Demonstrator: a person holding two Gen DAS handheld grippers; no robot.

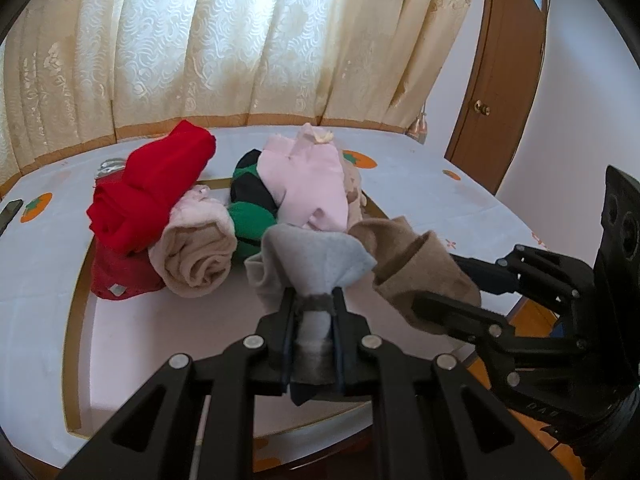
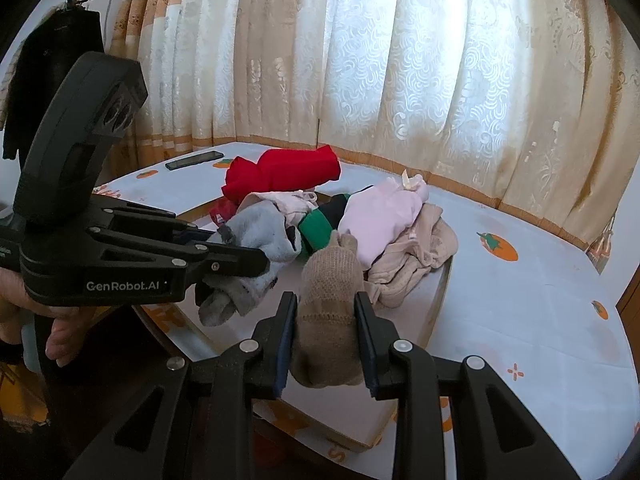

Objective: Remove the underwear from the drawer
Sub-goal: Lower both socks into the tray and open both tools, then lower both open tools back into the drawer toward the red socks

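Note:
My left gripper (image 1: pixel 314 298) is shut on a grey sock (image 1: pixel 312 258), which fans out above its fingertips; the same sock (image 2: pixel 256 240) hangs from that gripper (image 2: pixel 260 262) in the right wrist view. My right gripper (image 2: pixel 326 306) is shut on a tan knitted sock (image 2: pixel 330 280), also seen at the right of the left wrist view as a tan sock (image 1: pixel 416 264) in the gripper (image 1: pixel 436 290). Both are held above the near end of a shallow drawer tray (image 1: pixel 80 280) on the table. A pile of rolled garments lies in the tray beyond them.
The pile holds a red roll (image 1: pixel 156 196), a beige roll (image 1: pixel 196 252), a green and black piece (image 1: pixel 250 216) and a pink garment (image 1: pixel 308 184). A phone (image 2: pixel 195 160) lies on the printed tablecloth (image 2: pixel 520 292). Curtains hang behind; a wooden door (image 1: pixel 500 92) stands right.

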